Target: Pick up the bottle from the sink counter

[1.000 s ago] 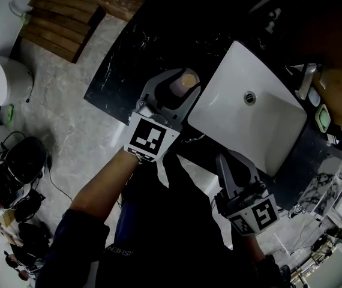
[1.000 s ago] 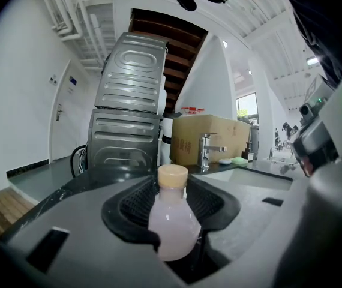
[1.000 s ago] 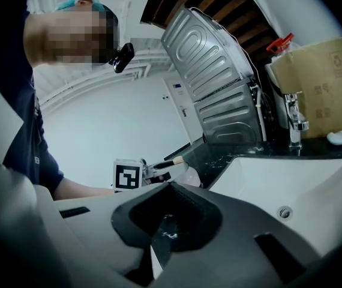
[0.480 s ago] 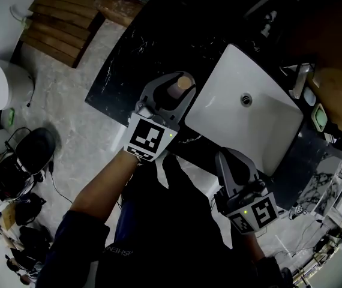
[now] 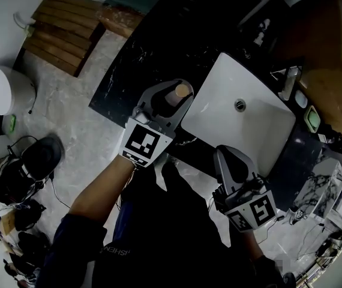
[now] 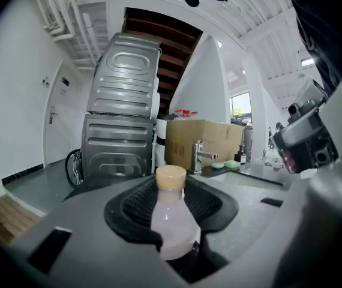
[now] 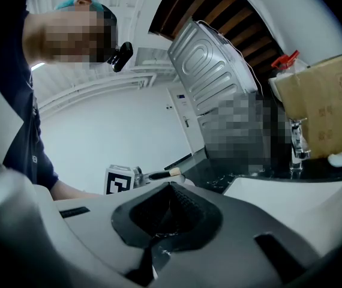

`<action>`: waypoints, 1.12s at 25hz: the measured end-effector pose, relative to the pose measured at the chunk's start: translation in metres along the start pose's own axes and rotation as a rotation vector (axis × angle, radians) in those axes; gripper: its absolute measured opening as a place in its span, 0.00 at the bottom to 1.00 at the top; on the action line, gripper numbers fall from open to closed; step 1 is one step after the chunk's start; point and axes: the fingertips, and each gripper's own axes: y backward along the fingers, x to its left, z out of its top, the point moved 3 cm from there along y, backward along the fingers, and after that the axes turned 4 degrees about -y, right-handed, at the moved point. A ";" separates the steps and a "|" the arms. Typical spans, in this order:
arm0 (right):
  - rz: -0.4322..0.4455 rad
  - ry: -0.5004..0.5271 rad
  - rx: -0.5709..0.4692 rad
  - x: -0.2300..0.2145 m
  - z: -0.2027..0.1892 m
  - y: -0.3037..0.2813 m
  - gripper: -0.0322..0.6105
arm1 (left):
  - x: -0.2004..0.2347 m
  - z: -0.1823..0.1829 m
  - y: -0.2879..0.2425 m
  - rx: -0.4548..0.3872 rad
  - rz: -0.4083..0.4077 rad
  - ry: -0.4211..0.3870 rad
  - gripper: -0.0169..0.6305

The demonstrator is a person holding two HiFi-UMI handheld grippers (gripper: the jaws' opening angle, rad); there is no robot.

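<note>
A small bottle (image 5: 177, 95) with pale pinkish liquid and a tan cap stands upright between the jaws of my left gripper (image 5: 172, 90), over the black counter (image 5: 153, 47) just left of the white sink (image 5: 261, 131). In the left gripper view the dark pads press both sides of the bottle (image 6: 172, 221), so my left gripper (image 6: 172, 204) is shut on it. My right gripper (image 5: 226, 156) hangs at the sink's near edge, off the counter. Its jaws meet with nothing between them, as the right gripper view shows of this gripper (image 7: 170, 207).
A chrome faucet (image 5: 288, 80) and a green soap dish (image 5: 312, 120) sit behind the sink. A wooden pallet (image 5: 63, 23) and a white bin (image 5: 3, 89) are on the floor to the left. A cardboard box (image 6: 204, 143) stands beyond the faucet.
The left gripper's jaws have narrowed onto the bottle's sides. The right gripper has stayed shut by the sink's near edge.
</note>
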 end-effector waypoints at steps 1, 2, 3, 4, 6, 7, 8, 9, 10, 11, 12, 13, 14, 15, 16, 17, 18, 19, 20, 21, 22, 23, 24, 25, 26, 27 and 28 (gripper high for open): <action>0.002 0.005 -0.006 0.001 0.003 0.001 0.09 | 0.000 0.006 0.002 -0.006 -0.003 0.000 0.25; 0.003 0.013 -0.013 0.002 0.006 0.001 0.09 | -0.001 0.012 0.004 -0.012 -0.006 0.000 0.25; 0.003 0.024 -0.022 0.003 0.010 0.002 0.09 | -0.001 0.018 0.006 -0.018 -0.008 0.001 0.25; 0.003 0.035 -0.030 0.003 0.013 0.003 0.09 | -0.001 0.024 0.008 -0.023 -0.009 -0.001 0.25; 0.006 0.046 -0.046 0.004 0.020 0.004 0.09 | -0.002 0.036 0.013 -0.033 -0.010 -0.010 0.25; 0.009 0.046 -0.053 0.006 0.023 0.004 0.09 | -0.002 0.042 0.015 -0.038 -0.009 -0.016 0.25; 0.013 0.042 -0.057 0.008 0.027 0.004 0.09 | -0.002 0.049 0.017 -0.046 -0.007 -0.024 0.25; 0.016 0.036 -0.061 0.011 0.030 0.004 0.09 | -0.002 0.055 0.019 -0.055 -0.006 -0.036 0.25; 0.018 0.036 -0.066 0.012 0.033 0.004 0.09 | -0.001 0.061 0.022 -0.064 -0.004 -0.047 0.25; 0.019 0.045 -0.075 0.012 0.036 0.004 0.09 | -0.001 0.067 0.024 -0.069 -0.005 -0.053 0.25; 0.018 0.058 -0.088 0.012 0.040 0.004 0.09 | -0.001 0.072 0.026 -0.071 -0.007 -0.055 0.25; 0.018 0.070 -0.101 0.012 0.043 0.004 0.09 | 0.000 0.078 0.028 -0.074 -0.010 -0.058 0.25; 0.019 0.076 -0.109 0.012 0.046 0.004 0.09 | 0.000 0.084 0.031 -0.080 -0.013 -0.064 0.25; 0.019 0.080 -0.115 0.012 0.049 0.004 0.09 | 0.001 0.090 0.033 -0.090 -0.014 -0.073 0.25; 0.019 0.083 -0.120 0.012 0.052 0.004 0.09 | 0.001 0.096 0.035 -0.101 -0.014 -0.081 0.25; 0.019 0.086 -0.126 0.013 0.055 0.004 0.09 | 0.001 0.102 0.038 -0.109 -0.015 -0.083 0.25; 0.019 0.089 -0.133 0.013 0.058 0.003 0.09 | 0.001 0.107 0.040 -0.115 -0.015 -0.081 0.25; 0.020 0.093 -0.142 0.014 0.062 0.003 0.09 | 0.001 0.112 0.042 -0.121 -0.015 -0.079 0.25; 0.021 0.098 -0.154 0.014 0.066 0.003 0.09 | 0.001 0.117 0.045 -0.126 -0.015 -0.077 0.25; 0.023 0.104 -0.168 0.015 0.069 0.002 0.09 | 0.001 0.122 0.047 -0.131 -0.015 -0.076 0.25; 0.025 0.109 -0.179 0.016 0.073 0.002 0.09 | 0.001 0.126 0.050 -0.135 -0.016 -0.076 0.25; 0.024 0.112 -0.183 0.016 0.076 0.002 0.09 | 0.001 0.131 0.051 -0.138 -0.017 -0.077 0.25; 0.021 0.114 -0.183 0.016 0.078 0.002 0.09 | 0.001 0.136 0.053 -0.139 -0.018 -0.079 0.25; 0.018 0.116 -0.183 0.016 0.080 0.002 0.09 | 0.002 0.140 0.054 -0.139 -0.020 -0.082 0.25; 0.017 0.119 -0.186 0.017 0.083 0.002 0.09 | 0.002 0.145 0.055 -0.138 -0.021 -0.083 0.25; 0.017 0.122 -0.190 0.018 0.085 0.002 0.09 | 0.002 0.149 0.057 -0.138 -0.022 -0.081 0.25; 0.017 0.126 -0.195 0.018 0.088 0.001 0.09 | 0.003 0.152 0.058 -0.140 -0.024 -0.078 0.25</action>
